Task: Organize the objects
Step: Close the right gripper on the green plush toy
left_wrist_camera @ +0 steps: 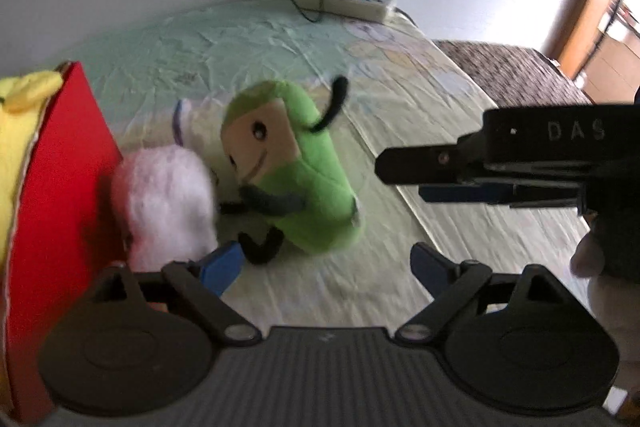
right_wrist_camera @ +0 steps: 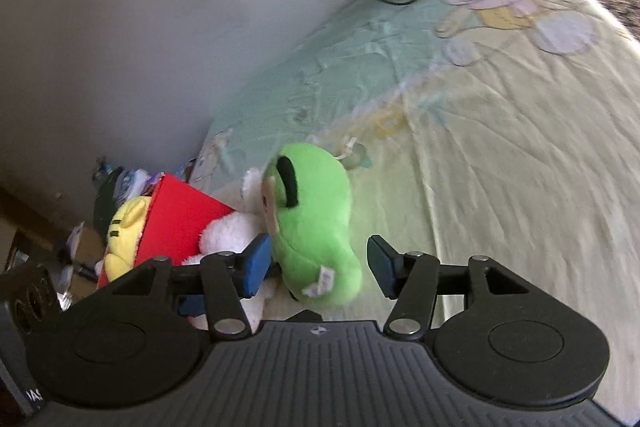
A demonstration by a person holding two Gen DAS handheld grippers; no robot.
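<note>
A green plush toy (left_wrist_camera: 292,167) with a tan face and thin black limbs lies on a bed (left_wrist_camera: 400,287) covered by a pale yellow-green cartoon-print sheet. In the left wrist view it sits just above centre, leaning against a white fluffy toy (left_wrist_camera: 164,203) at its 9 o'clock. That white toy presses against the wall of a red box (left_wrist_camera: 60,187) at the 9 o'clock edge, and a yellow plush (left_wrist_camera: 24,95) shows over the box rim.

The left claw (left_wrist_camera: 326,267) is released, its blue fingertips (left_wrist_camera: 220,267) spread wide; the left tip is just beside the white toy and the green toy's black foot, gripping nothing.

The right claw (right_wrist_camera: 320,265) is also released. In the right wrist view the green plush toy (right_wrist_camera: 316,227) sits between its spread tips, close to the left pad, with a gap to the right pad. From the left wrist view the right claw (left_wrist_camera: 404,179) enters at 3 o'clock, apart from the toy.

At 12 o'clock, by the wall, a white power strip (left_wrist_camera: 348,1) with a black plug and looped cables lies at the far edge of the bed.
</note>
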